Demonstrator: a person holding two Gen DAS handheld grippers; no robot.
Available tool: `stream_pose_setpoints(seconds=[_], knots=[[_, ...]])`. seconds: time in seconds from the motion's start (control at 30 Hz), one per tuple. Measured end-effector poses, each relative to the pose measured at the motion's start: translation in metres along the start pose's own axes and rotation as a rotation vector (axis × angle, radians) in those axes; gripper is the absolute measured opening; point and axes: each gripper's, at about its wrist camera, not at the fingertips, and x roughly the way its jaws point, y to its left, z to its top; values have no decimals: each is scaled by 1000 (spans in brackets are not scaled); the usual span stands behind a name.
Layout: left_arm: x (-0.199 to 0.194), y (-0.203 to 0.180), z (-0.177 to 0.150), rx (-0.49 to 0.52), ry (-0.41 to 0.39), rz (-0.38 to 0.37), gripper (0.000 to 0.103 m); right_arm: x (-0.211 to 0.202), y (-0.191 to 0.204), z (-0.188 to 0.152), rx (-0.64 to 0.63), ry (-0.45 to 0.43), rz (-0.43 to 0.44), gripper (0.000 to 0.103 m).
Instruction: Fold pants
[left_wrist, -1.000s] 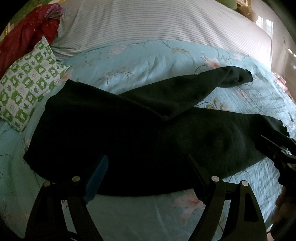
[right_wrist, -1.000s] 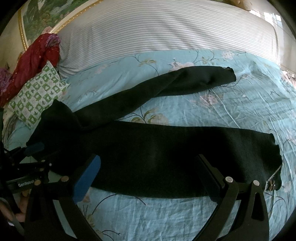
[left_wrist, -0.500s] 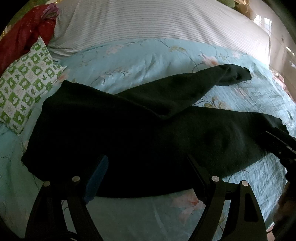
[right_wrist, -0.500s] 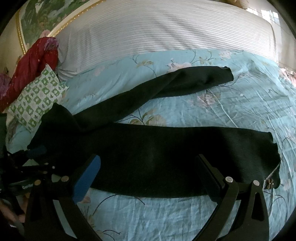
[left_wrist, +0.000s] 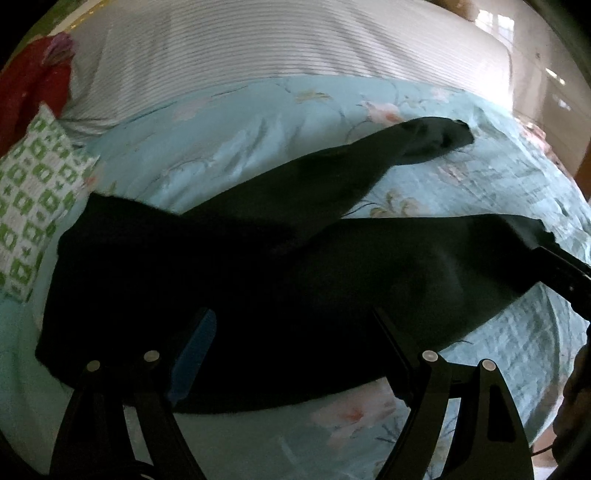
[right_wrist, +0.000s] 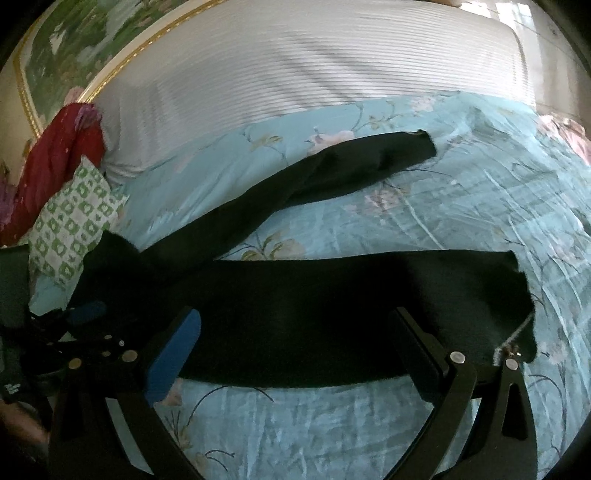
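Black pants (left_wrist: 280, 280) lie spread on a light blue floral bedspread (left_wrist: 240, 125), waist at the left, legs splayed in a V toward the right. My left gripper (left_wrist: 291, 332) is open over the waist and seat, holding nothing. My right gripper (right_wrist: 295, 336) is open over the near leg (right_wrist: 332, 295), holding nothing. The far leg (right_wrist: 332, 173) runs up to the right. The near leg's cuff (right_wrist: 517, 295) lies at the right. The right gripper shows at the left wrist view's right edge (left_wrist: 569, 273), the left gripper at the right wrist view's left edge (right_wrist: 85, 314).
A green and white patterned pillow (left_wrist: 29, 206) lies beside the waist. A red cloth (right_wrist: 55, 162) is piled at the far left. A striped white sheet (right_wrist: 295, 66) covers the far half of the bed. A framed headboard (right_wrist: 74, 55) stands behind.
Both grippers have drifted slightly closer to the pants and stay open. The pants have not moved.
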Motion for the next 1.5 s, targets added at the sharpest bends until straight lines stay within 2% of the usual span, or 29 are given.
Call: stream_pose_setpoints(seconds=[0.2, 0.4, 0.57, 0.73, 0.8, 1.0, 1.07, 1.13, 1.17, 1.27, 1.33, 1.5], knots=[[1, -21, 17, 74, 4, -58, 84, -13, -27, -1, 72, -22, -21, 101], [9, -52, 50, 192, 42, -177, 84, -30, -66, -5, 211, -21, -57, 100], [20, -94, 90, 293, 75, -299, 84, -38, -110, -13, 380, 4, -89, 79], [45, -160, 126, 450, 142, -421, 84, -42, -145, -23, 560, 1, -69, 75], [59, -181, 133, 492, 176, -432, 84, -42, -154, -26, 601, -1, -54, 74], [96, -243, 138, 601, 282, -485, 83, -29, -169, -27, 702, 19, 36, 59], [108, -257, 135, 634, 328, -497, 80, -23, -174, -28, 740, 29, 57, 46], [121, -270, 131, 669, 384, -497, 68, -22, -183, -30, 762, 29, 73, 35], [126, -274, 129, 675, 406, -503, 65, -22, -186, -30, 770, 31, 76, 29], [130, -280, 125, 688, 435, -551, 41, -23, -192, -36, 764, 37, 90, 12], [124, -287, 124, 718, 424, -589, 7, -25, -193, -36, 758, 30, 98, 10], [106, -298, 135, 715, 367, -634, 4, -44, -208, -15, 720, -35, 69, 9]])
